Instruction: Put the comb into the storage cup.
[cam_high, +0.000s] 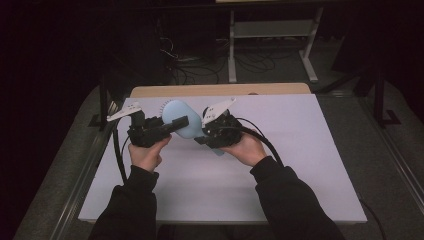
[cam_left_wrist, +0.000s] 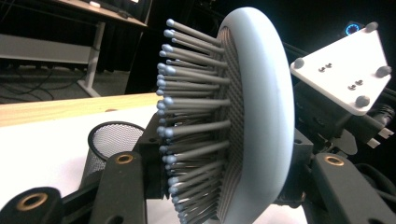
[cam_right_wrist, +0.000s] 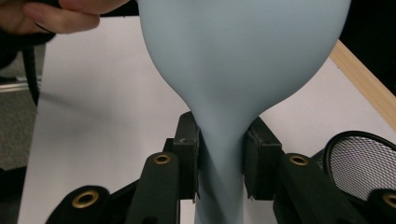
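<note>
Above the middle of the white table (cam_high: 300, 165), I pinch the neck of the pale blue hairbrush (cam_right_wrist: 233, 70) between my right gripper (cam_right_wrist: 222, 156) pads, so its head stands free. My left gripper (cam_left_wrist: 224, 186) straddles that head, jaws spread to either side of bristles and back, not yet clamping, ready to take it. A mesh cup (cam_left_wrist: 109, 140) waits just beyond.
</note>
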